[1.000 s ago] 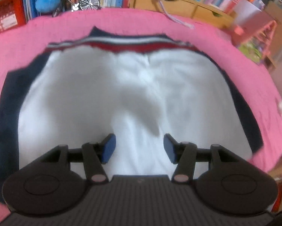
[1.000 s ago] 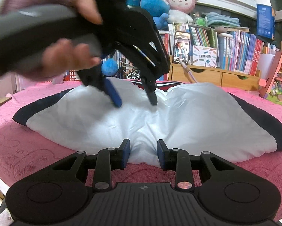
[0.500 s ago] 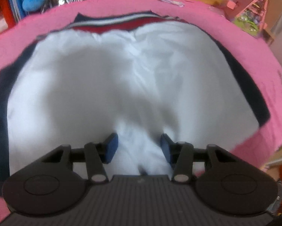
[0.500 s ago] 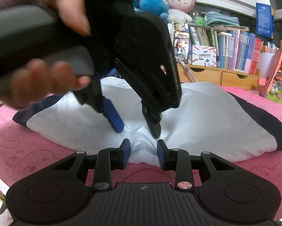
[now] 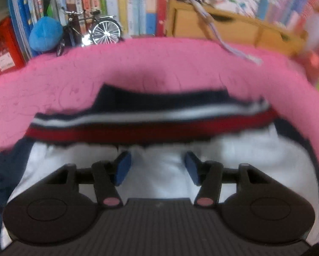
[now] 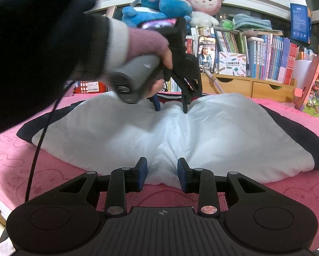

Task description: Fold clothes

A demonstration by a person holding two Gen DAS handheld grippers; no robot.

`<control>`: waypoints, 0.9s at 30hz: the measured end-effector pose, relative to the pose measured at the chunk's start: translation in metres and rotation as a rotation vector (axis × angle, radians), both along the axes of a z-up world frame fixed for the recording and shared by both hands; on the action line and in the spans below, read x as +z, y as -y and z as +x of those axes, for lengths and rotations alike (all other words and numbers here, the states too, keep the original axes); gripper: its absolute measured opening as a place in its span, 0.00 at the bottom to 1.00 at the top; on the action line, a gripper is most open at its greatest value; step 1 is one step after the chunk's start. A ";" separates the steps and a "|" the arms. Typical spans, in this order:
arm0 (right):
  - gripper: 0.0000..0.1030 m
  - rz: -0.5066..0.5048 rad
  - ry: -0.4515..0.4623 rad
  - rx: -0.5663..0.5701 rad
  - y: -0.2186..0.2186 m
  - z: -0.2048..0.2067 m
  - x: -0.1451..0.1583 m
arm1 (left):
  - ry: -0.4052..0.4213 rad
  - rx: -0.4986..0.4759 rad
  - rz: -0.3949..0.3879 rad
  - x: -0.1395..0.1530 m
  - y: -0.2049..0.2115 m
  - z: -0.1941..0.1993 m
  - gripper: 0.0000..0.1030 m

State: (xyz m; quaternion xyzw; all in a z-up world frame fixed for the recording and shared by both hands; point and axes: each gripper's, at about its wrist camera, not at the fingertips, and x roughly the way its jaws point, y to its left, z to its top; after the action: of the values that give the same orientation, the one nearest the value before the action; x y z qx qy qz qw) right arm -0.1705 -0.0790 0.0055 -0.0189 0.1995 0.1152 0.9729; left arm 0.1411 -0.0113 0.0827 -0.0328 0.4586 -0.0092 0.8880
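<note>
Since half a second ago our left gripper has travelled from the near hem of the white jacket to its far edge, jaws apart, tips on the fabric just short of the red and navy striped collar band. Only our right wrist view shows the whole garment spread flat on the pink blanket, navy sleeves out to both sides. Our right gripper hovers open at the near hem, holding nothing. Left view alone picks out a model bicycle beyond the blanket.
</note>
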 end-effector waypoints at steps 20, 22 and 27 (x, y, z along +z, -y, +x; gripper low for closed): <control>0.55 0.200 0.205 -0.229 0.114 -0.022 0.028 | 0.400 0.008 -0.047 0.021 0.005 -0.205 0.51; 0.55 0.223 0.172 -0.315 0.132 -0.017 0.027 | 0.398 0.003 -0.040 0.014 0.015 -0.216 0.51; 0.55 0.280 0.075 -0.446 0.163 -0.008 0.017 | 0.392 -0.011 -0.023 -0.001 0.040 -0.244 0.51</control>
State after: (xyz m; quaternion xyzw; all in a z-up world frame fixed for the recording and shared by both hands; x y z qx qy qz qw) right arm -0.1784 -0.2420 0.0223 0.1563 0.1447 -0.0765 0.9741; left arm -0.1031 -0.0513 0.0813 -0.0378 0.2770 -0.0254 0.9598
